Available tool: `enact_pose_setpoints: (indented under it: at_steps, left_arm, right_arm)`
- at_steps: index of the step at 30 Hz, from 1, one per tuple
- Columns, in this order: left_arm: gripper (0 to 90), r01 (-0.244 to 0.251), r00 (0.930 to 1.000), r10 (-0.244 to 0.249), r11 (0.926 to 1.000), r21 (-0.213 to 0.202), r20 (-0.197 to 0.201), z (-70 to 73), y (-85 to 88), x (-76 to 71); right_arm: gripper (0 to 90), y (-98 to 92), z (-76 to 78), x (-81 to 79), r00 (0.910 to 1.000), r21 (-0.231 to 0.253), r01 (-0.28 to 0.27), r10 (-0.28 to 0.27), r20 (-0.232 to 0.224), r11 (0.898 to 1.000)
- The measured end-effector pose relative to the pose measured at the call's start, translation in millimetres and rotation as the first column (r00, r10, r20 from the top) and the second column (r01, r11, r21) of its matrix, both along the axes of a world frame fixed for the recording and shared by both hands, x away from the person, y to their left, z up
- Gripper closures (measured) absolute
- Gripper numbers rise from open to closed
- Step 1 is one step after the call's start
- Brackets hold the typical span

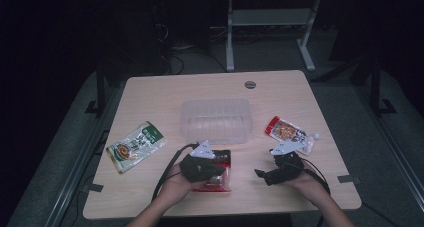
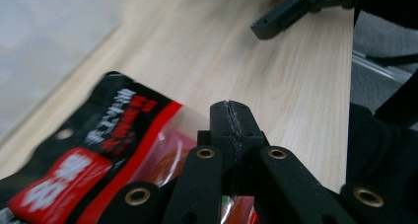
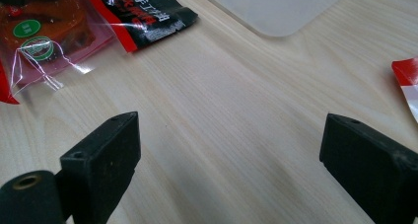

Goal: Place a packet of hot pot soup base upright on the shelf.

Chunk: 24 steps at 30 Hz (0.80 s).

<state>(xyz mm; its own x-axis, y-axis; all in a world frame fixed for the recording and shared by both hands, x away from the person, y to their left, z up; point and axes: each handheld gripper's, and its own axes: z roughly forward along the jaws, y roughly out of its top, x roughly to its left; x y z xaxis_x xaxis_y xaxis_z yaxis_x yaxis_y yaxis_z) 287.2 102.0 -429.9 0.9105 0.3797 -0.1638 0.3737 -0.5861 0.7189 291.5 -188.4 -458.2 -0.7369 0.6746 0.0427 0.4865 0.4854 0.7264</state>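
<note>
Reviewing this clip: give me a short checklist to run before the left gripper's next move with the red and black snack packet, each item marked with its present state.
1. Left gripper jaws closed: ok, pads meet in the left gripper view.
2. Red and black snack packet actually pinched: cannot tell, it lies under and beside the jaws, with no film visible at the tips.
3. Right gripper out of the way: ok, jaws wide open over bare table.
4. Clear plastic bin free to receive: ok, it looks empty.
5. Other packets clear: ok, green packet and red and white packet lie apart.
</note>
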Motion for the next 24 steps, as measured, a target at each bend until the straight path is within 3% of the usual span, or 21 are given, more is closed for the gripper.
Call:
enact_pose_setpoints:
  at_steps: [6,14,24]
  left_arm:
    - [89.6,0.036,0.9993,-0.035,0.9979,0.054,-0.014,-11.2,-14.1,-4.8]
    - [89.6,0.061,0.9970,-0.056,0.9923,0.107,-0.053,-21.0,-15.6,-8.0]
    - [89.6,0.050,0.9963,-0.042,0.9923,0.113,-0.075,-20.4,-5.2,-15.5]
  right_arm:
    - [8.1,-0.3,0.1,-0.1,1.0000,0.001,-0.003,0.003,0.005,1.000]
    - [8.2,-0.4,0.8,-0.3,1.0000,0.003,-0.002,0.002,0.006,1.000]
    - [8.3,-1.0,1.1,-0.3,1.0000,0.004,0.003,-0.003,0.007,1.000]
